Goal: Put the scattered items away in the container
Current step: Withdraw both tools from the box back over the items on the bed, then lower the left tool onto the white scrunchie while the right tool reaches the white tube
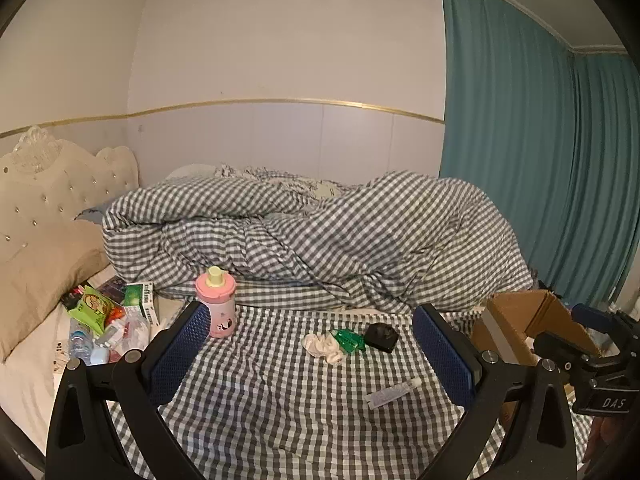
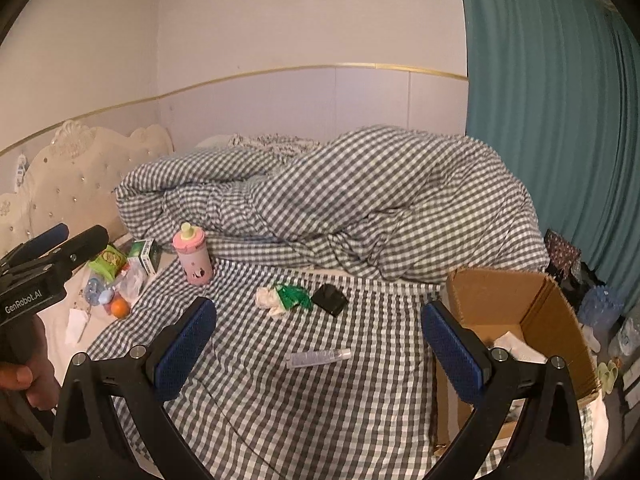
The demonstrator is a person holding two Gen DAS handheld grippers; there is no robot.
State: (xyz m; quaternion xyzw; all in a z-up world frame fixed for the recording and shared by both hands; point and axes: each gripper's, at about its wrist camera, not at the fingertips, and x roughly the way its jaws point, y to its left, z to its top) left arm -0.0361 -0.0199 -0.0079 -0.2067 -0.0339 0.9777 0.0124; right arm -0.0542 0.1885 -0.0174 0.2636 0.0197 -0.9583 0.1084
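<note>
I hold my left tool (image 1: 310,350) and my right tool (image 2: 320,344) above the near part of the bed (image 2: 280,400), each with its blue fingers spread wide and nothing between them. The cardboard box (image 2: 532,308) stands open on the right edge of the bed, just beyond my right tool's right finger; something white lies inside it, but I cannot tell what. In the left wrist view the box (image 1: 520,320) sits at the far right, with my right tool (image 1: 576,354) in front of it.

On the checked sheet in the middle lies a small tube (image 2: 318,358), flat and alone, nearest to me. Farther off, three things sit close together: a white scrunchie (image 2: 268,300) on the left, a green packet (image 2: 294,296) touching it, and a small black case (image 2: 329,299) just to the right. A pink bottle (image 2: 193,256) with a yellow top stands upright to the far left of them, near the rumpled checked duvet (image 2: 360,200).

At the left side of the bed, by the cream headboard (image 2: 80,176), there is a heap of odds: a green box (image 2: 146,254), a green snack bag (image 2: 108,260), an orange (image 2: 120,307) and some plastic bits I cannot make out. My left tool (image 2: 64,246) shows at the left edge in the right wrist view, my hand (image 2: 24,380) below it. A teal curtain (image 2: 560,100) hangs on the right.
</note>
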